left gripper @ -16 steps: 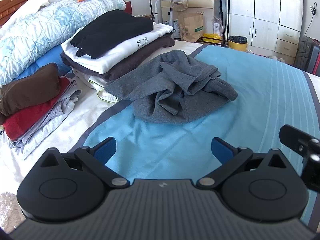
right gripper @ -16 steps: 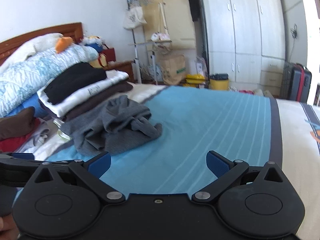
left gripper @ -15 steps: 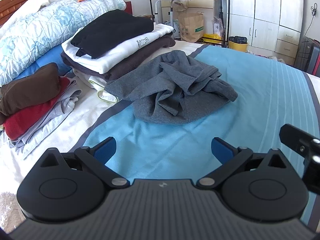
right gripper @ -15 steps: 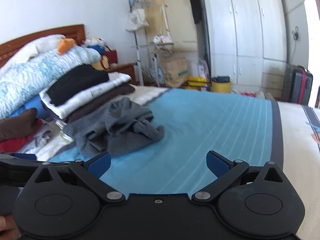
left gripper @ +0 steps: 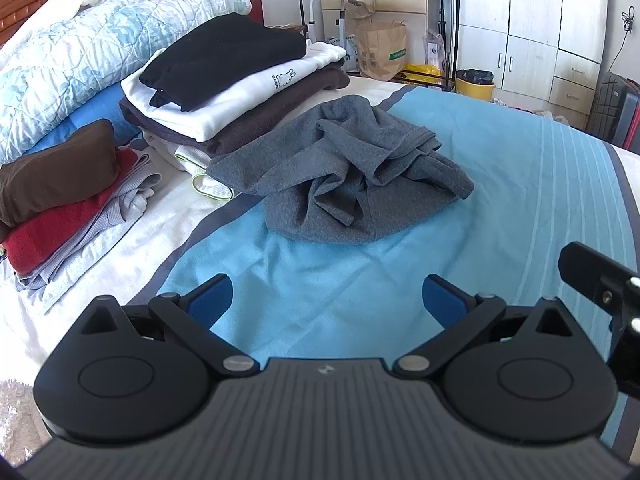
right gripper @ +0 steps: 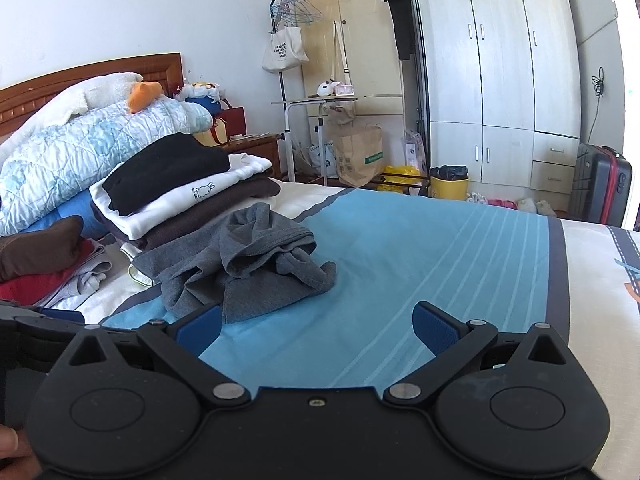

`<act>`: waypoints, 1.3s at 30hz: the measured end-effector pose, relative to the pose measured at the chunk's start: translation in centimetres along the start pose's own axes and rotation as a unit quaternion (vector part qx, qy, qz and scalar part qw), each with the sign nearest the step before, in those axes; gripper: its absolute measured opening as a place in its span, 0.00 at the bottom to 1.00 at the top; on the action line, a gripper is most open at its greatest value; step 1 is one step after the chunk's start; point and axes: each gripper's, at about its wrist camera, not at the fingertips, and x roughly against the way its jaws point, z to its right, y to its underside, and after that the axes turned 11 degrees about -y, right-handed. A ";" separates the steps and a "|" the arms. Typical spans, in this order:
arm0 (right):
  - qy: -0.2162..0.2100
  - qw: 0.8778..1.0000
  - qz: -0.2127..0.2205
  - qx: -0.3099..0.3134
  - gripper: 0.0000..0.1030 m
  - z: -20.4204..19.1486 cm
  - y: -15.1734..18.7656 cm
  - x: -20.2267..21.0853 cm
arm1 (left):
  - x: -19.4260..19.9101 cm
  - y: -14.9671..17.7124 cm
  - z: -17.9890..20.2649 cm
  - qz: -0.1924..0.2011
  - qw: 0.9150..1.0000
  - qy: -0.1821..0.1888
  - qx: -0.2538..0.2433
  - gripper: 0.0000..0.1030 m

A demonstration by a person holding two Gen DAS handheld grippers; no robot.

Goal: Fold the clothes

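A crumpled grey garment (left gripper: 344,172) lies in a heap on the blue striped bedspread (left gripper: 520,208); the right wrist view shows the grey garment (right gripper: 240,268) left of centre. My left gripper (left gripper: 326,300) hovers open over the bedspread, short of the heap, nothing between its blue pads. My right gripper (right gripper: 316,326) is open too, its left pad just in front of the garment's near edge. A part of the right gripper (left gripper: 600,284) shows at the right edge of the left wrist view.
A stack of folded clothes, black on white on brown (left gripper: 228,76), sits behind the heap. A second pile, brown and red (left gripper: 56,196), lies at the left. A quilt (left gripper: 80,52) and headboard (right gripper: 92,76) are behind. A wardrobe (right gripper: 500,80), suitcase (right gripper: 604,184) and paper bag (right gripper: 358,156) stand beyond the bed.
The right gripper's view has shifted a little, with the grey garment now lower and nearer its left pad. The left gripper has barely moved. Both stay open.
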 end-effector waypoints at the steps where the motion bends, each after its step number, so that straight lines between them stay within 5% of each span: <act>1: -0.005 1.000 0.007 0.000 1.00 -0.3 0.2 -0.4 | 0.0 0.0 0.0 0.000 1.000 0.001 0.000 1.00; 8: -0.031 0.999 0.031 -0.006 1.00 0.6 0.5 0.9 | -0.1 0.1 0.0 -0.002 1.000 0.000 0.001 1.00; 30: -0.030 0.999 0.016 -0.007 1.00 0.4 0.7 1.1 | -0.8 0.3 0.1 -0.020 1.000 0.005 -0.003 1.00; 39: -0.044 0.999 0.004 -0.025 1.00 0.9 0.8 0.5 | -2.3 0.5 -0.4 -0.057 0.998 0.018 0.008 1.00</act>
